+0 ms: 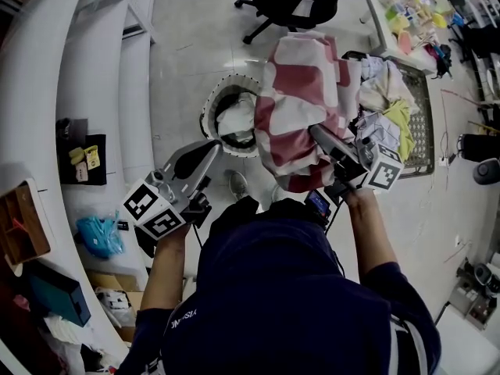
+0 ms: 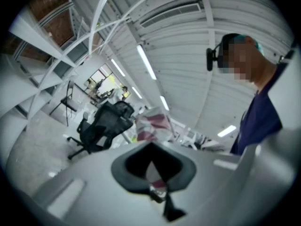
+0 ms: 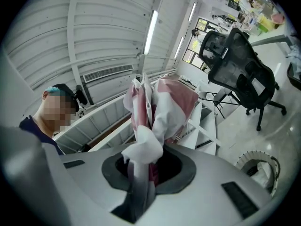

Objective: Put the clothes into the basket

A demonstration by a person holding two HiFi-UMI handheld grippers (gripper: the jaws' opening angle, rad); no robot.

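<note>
Head view: a round basket (image 1: 207, 112) with a black-and-white trimmed rim stands on the pale floor, with a white garment (image 1: 234, 120) lying in it; to its right a dark mesh crate (image 1: 423, 100) holds a heap of clothes (image 1: 379, 80), white pieces and a yellow-green one among them; the red-and-white checked cloth (image 1: 293, 92) hangs in the air between basket and crate, above the floor and in neither; the right gripper (image 1: 319, 133) is clamped on its lower part; the left gripper (image 1: 212, 148) is held apart from the cloth, near the basket's rim, its two fingers meeting at the tips with nothing between them; each gripper's cube carries black-and-white square markers; white print on the person's sleeve (image 1: 184, 316) is too small to read.

Left gripper view: the checked cloth (image 2: 153, 124) shows ahead beside a black office chair (image 2: 103, 124); a pale and red sliver sits in the left gripper's (image 2: 153, 169) dark opening, and whether it is held or merely behind I cannot tell.

Right gripper view: the checked cloth (image 3: 160, 102) rises bunched out of the right gripper (image 3: 141, 169), whose jaws pinch it; low at the right the round basket (image 3: 248, 157) shows its rim, the white garment (image 3: 266, 171) inside.
</note>
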